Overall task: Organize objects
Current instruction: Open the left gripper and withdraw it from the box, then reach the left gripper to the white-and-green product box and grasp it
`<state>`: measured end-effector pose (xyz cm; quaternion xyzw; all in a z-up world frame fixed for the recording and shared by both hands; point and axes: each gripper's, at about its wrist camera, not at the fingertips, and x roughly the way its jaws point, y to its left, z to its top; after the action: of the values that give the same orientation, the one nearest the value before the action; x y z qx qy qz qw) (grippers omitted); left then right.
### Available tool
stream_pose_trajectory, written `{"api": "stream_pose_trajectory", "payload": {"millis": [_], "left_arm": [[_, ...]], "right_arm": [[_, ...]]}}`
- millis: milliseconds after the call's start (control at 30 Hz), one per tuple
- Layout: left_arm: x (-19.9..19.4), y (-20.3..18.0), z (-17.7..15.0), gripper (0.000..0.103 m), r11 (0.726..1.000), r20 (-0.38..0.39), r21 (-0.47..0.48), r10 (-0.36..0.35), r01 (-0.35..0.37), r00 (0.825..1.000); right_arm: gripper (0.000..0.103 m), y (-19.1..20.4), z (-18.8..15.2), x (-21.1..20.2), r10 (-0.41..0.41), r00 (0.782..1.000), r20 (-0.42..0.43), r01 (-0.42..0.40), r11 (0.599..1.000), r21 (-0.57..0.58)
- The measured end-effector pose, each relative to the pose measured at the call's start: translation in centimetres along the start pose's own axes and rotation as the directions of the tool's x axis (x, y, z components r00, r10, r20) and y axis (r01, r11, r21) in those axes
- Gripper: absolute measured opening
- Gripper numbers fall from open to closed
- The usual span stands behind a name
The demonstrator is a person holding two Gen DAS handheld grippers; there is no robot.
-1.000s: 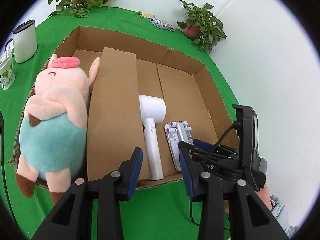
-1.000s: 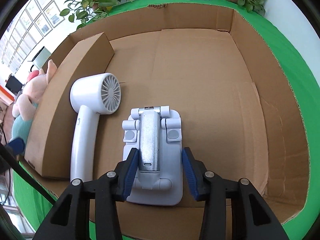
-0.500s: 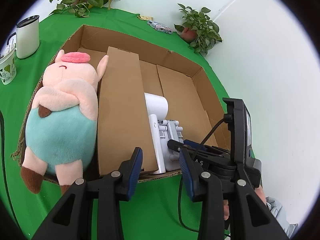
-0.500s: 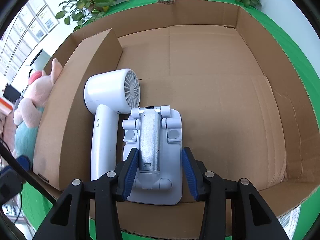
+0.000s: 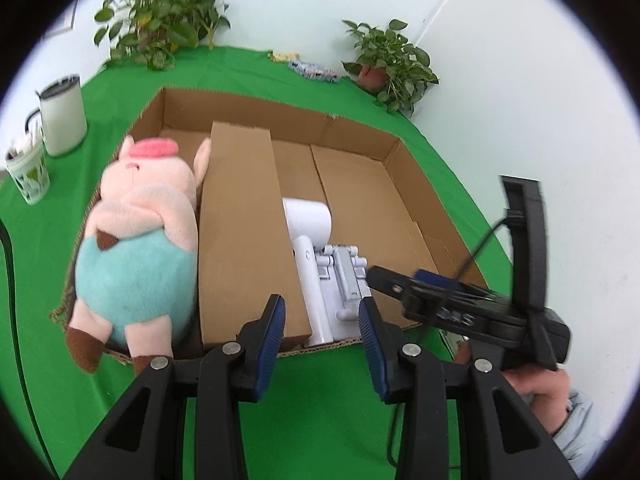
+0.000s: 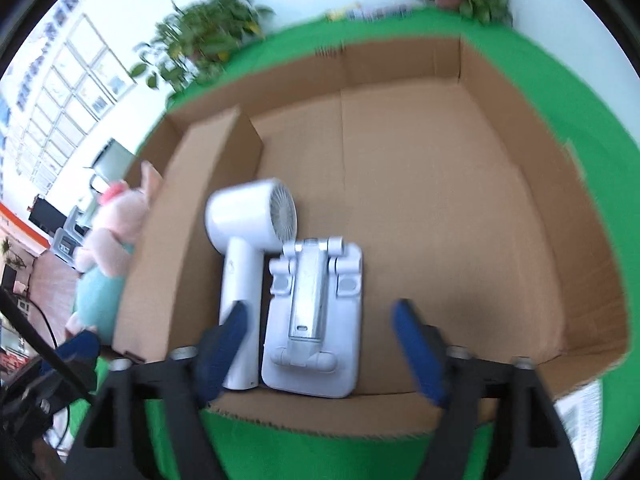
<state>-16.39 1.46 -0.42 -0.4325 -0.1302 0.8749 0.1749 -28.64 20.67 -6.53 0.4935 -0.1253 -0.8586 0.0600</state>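
Now the right gripper (image 6: 320, 344) is letting go: its jaws are swinging wide and both blue pads stand clear of the folding stand (image 6: 316, 320), which a moment ago sat clamped between them. That stand lies flat on the floor of the cardboard box (image 6: 460, 200), near the front wall, snug against the handle of the white hair dryer (image 6: 244, 264), which it was a little apart from before. Both sit just right of the upright cardboard divider (image 5: 240, 232); the plush pig (image 5: 136, 248) fills the compartment on the other side. Meanwhile the left gripper (image 5: 322, 334) hovers over the green surface (image 5: 320, 392) in front of the box, its jaws only narrowly parted, easing open slightly, with nothing between them. I judge the stand's placement finished, so the right hand is free for the next item, while the wide right part of the box is bare.
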Motion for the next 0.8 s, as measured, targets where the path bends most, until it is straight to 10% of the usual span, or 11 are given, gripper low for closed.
{"api": "stream_pose_trajectory", "payload": {"millis": [200, 400, 800], "left_arm": [[-2.1, -2.8, -0.5, 0.060, 0.991, 0.145, 0.093, 0.083, -0.097, 0.986], [-3.6, -6.8, -2.1, 0.078, 0.942, 0.315, 0.209, 0.190, -0.264, 0.930], [-3.2, -10.3, -4.1, 0.078, 0.933, 0.344, 0.240, 0.178, -0.270, 0.922]], "right_arm": [[0.098, -0.2, -2.3, -6.6, -0.073, 0.976, 0.205, 0.103, 0.984, -0.142], [0.099, 0.5, -6.2, -12.2, -0.057, 0.926, 0.374, 0.149, 0.964, -0.222], [0.099, -1.0, -9.6, -15.4, -0.043, 0.909, 0.414, 0.140, 0.968, -0.207]]}}
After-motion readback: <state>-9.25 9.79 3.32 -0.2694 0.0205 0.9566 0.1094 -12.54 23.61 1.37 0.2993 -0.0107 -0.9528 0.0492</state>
